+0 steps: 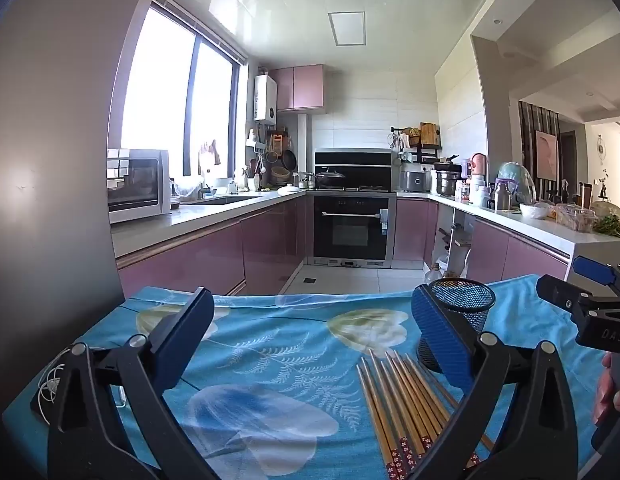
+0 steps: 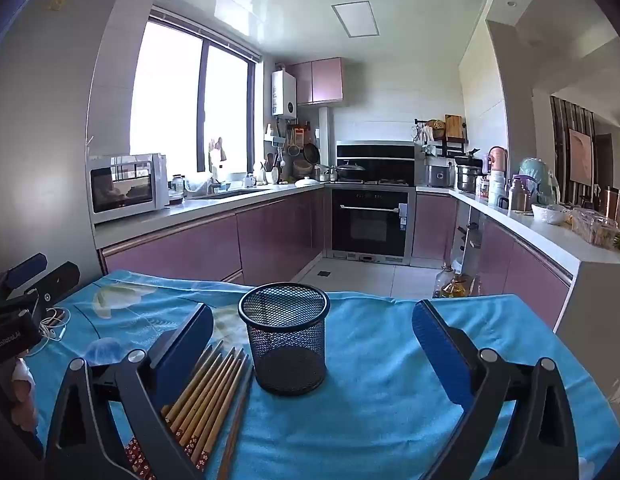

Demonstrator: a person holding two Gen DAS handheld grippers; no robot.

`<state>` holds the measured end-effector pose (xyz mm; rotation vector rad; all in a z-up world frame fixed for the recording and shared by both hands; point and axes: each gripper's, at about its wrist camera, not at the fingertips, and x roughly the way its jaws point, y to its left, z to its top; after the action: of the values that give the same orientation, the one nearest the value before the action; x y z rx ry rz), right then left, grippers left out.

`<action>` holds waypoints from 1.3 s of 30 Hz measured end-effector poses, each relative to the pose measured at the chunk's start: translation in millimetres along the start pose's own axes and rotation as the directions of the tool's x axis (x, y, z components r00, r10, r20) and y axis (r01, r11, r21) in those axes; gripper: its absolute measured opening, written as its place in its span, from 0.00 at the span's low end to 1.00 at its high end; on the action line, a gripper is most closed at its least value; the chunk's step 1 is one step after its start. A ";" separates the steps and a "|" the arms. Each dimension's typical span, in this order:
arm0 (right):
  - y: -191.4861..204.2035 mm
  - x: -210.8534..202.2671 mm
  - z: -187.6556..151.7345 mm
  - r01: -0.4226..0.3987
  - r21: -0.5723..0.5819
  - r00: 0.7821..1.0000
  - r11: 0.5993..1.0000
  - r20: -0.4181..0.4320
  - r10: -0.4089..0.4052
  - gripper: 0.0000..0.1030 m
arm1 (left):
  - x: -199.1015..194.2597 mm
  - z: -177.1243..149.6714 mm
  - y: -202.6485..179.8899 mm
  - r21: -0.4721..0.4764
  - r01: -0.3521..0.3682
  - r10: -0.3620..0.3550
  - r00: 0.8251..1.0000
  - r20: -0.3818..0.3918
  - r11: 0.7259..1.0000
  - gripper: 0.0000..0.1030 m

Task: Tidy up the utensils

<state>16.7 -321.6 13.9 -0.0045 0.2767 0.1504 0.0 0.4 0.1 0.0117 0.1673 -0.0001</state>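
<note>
Both grippers, left gripper (image 1: pixel 310 344) and right gripper (image 2: pixel 311 354), fill the lower frame, jaws spread wide and holding nothing. Beneath them lies a blue floral tablecloth (image 2: pixel 389 400). At centre an empty black wire-mesh cup (image 2: pixel 285 340) stands upright, with brown wooden chopsticks (image 2: pixel 206 392) lying flat just left of it.

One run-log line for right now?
left hand-held gripper: open, empty | right hand-held gripper: open, empty | brown wooden chopsticks: on blue floral cloth | black mesh cup: upright, empty
</note>
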 end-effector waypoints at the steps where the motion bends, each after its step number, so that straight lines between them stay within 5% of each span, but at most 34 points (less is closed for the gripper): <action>1: -2.1 0.4 -0.1 -0.001 -0.001 1.000 1.000 0.001 0.001 0.94 | 0.1 0.1 0.1 0.001 0.000 0.000 1.000 0.000 1.000 0.95; 39: -4.1 -4.5 0.4 -0.014 0.006 0.999 1.000 0.036 0.014 0.94 | -6.6 0.0 -2.6 -0.002 0.002 -0.002 1.000 0.022 1.000 0.95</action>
<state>13.1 -326.3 15.4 0.0063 0.2412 0.1637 -6.5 -2.2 1.1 0.0096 0.1449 -0.0024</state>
